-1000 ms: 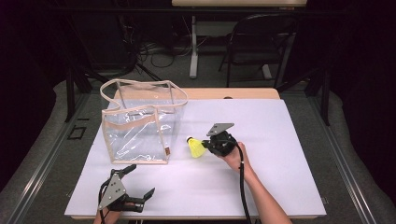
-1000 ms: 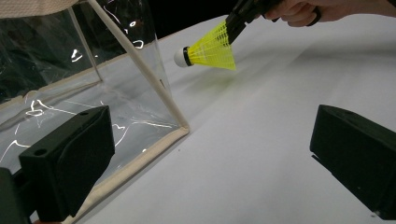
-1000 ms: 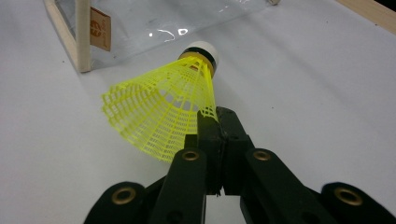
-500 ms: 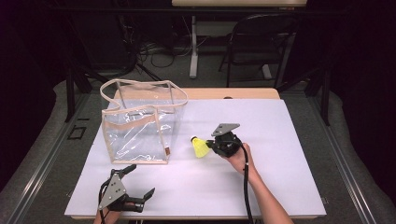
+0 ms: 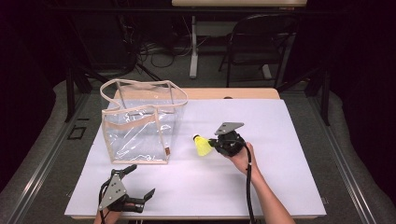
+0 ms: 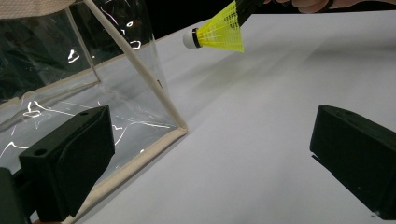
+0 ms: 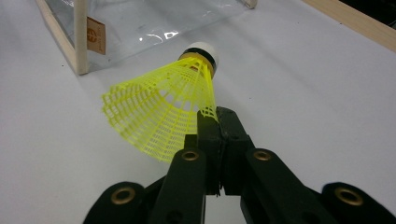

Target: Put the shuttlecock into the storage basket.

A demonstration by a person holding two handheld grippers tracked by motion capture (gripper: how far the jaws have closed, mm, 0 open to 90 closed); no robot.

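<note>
1. The bench [image 5: 280, 186] in front of you carries a white sheet, with a strip of bare wood along its far edge.
2. The clear bag [image 5: 140, 126] stands upright on the left half of the bench, its mouth open at the top, beige trim on its edges and a small brown label [image 7: 95, 35] near 1 lower corner.
3. Your left tool [image 5: 135, 186] sits at the near left edge of the bench, just in front of the bag, with its 2 jaws spread wide and nothing between them.
4. Your right tool [image 5: 214, 143] is near the middle of the bench, to the right of the bag, its jaws pressed together on the rim of the shuttlecock's skirt.
5. The yellow shuttlecock [image 5: 201, 145] is held off the sheet, its white cork end pointing toward the bag, near the bag but apart from it.
</note>
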